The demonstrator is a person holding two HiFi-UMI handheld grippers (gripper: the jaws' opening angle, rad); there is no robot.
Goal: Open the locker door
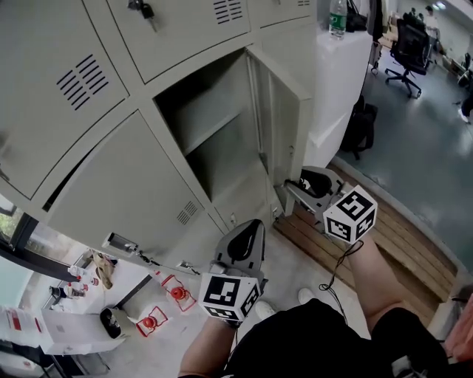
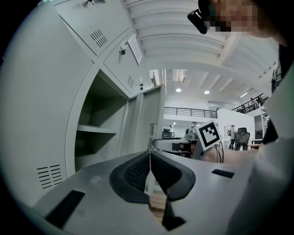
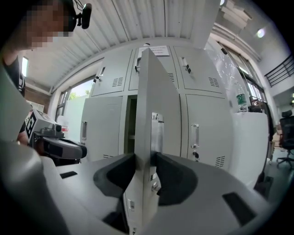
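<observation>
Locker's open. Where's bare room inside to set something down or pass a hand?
Free: the shelf inside, bare, and the space under it; the opening itself is unblocked. Crowded: the locker door edge, clamped in the right gripper, with the left gripper, shut and empty, nearby.

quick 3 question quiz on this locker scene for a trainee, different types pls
1. What stands between the right gripper's fingers?
2. True or false: the left gripper's fingers are spread wide.
3. Where is the bottle? A on the white unit; B in a locker; C on the floor.
Key: 1 the locker door's edge; 2 false, they are together; 3 A.
</observation>
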